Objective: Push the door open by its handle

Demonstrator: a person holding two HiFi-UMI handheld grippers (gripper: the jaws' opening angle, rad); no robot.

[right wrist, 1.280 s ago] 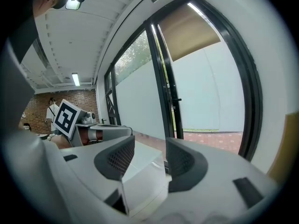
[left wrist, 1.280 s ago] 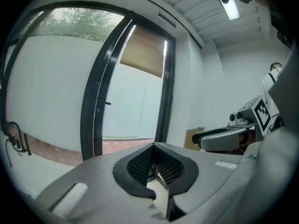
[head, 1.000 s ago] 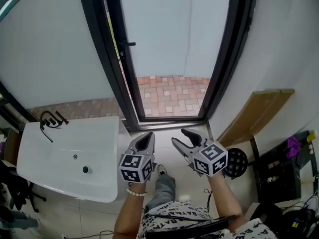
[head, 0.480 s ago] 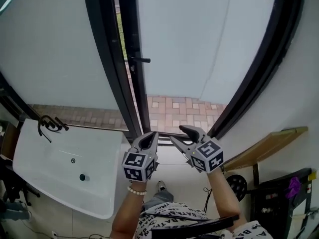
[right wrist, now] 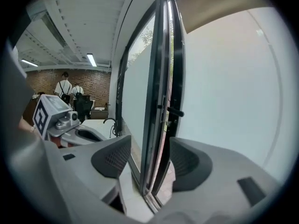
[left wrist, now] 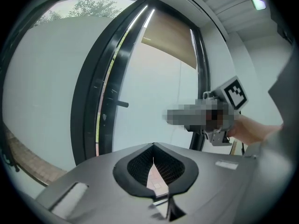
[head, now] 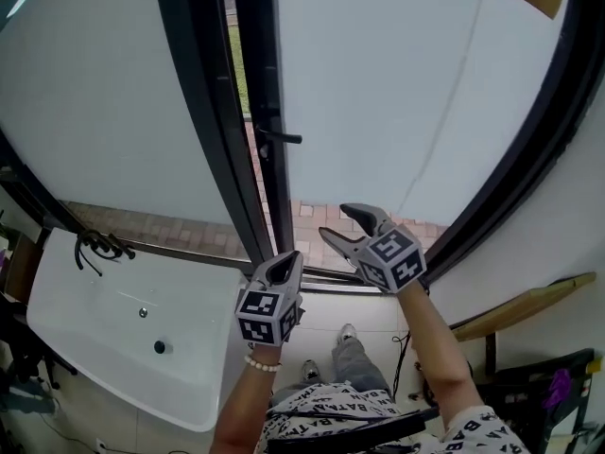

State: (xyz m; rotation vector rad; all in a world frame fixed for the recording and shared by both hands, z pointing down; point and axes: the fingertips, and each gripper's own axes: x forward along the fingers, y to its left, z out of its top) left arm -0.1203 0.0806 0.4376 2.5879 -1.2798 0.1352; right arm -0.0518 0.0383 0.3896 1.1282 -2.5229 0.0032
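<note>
Head view: handle [head: 284, 138] well beyond right tongs [head: 335, 220]

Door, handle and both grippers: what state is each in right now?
Door: ajar, narrow gap at its handle edge.
Handle: sticking out level, untouched.
Left gripper: fingers together, empty.
Right gripper: fingers apart, just been opening, nothing between them.

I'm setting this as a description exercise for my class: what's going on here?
A person stands at a door that is slightly ajar, a gripper in each hand. The right gripper, the higher one, points at the door; its jaws have just been opening and hold nothing. The left gripper is shut and empty, lower down. Neither touches the handle yet. A sink is on the left.
</note>
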